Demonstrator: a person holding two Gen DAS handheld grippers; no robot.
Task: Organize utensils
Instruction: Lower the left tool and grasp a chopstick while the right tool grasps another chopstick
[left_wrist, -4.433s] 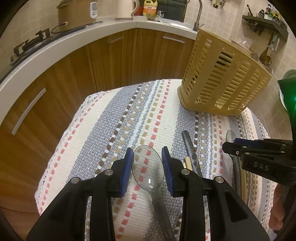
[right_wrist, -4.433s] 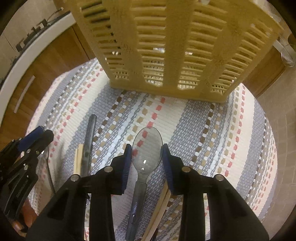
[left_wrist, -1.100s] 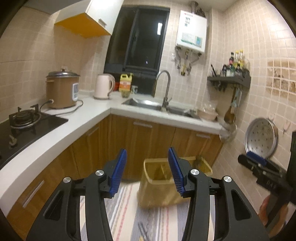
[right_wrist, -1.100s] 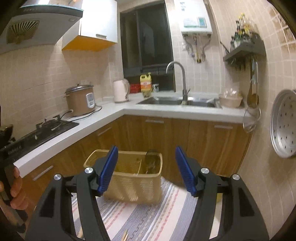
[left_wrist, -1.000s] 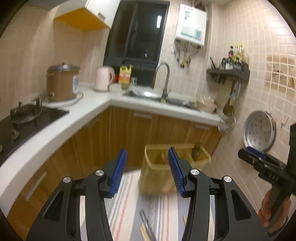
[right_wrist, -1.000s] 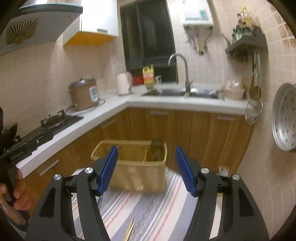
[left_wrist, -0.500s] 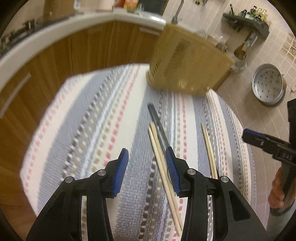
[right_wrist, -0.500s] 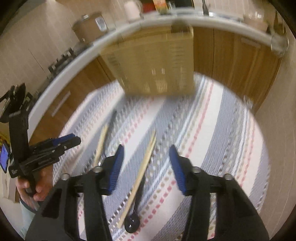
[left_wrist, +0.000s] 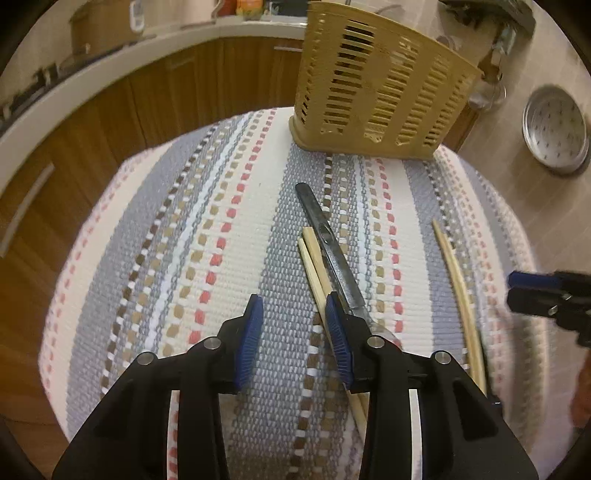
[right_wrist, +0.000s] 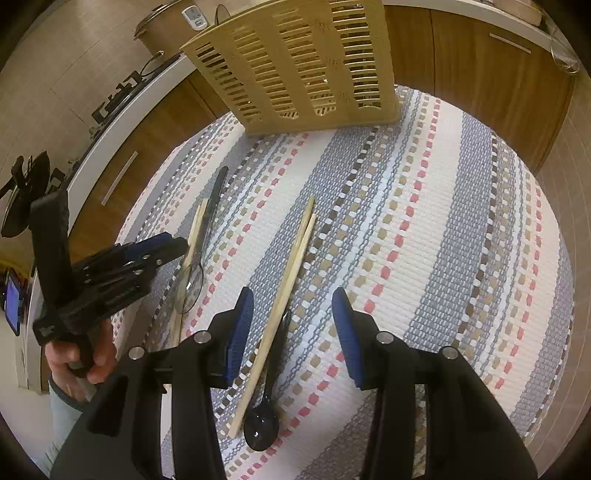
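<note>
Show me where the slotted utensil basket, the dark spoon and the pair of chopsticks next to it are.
slotted utensil basket (right_wrist: 295, 62), right wrist view, on its slatted front wall.
dark spoon (right_wrist: 261, 428), right wrist view, on its bowl near the bottom.
pair of chopsticks (right_wrist: 291, 266), right wrist view, on the middle of the sticks.

Both spoons binned, left claw and right claw emptied, lowered
</note>
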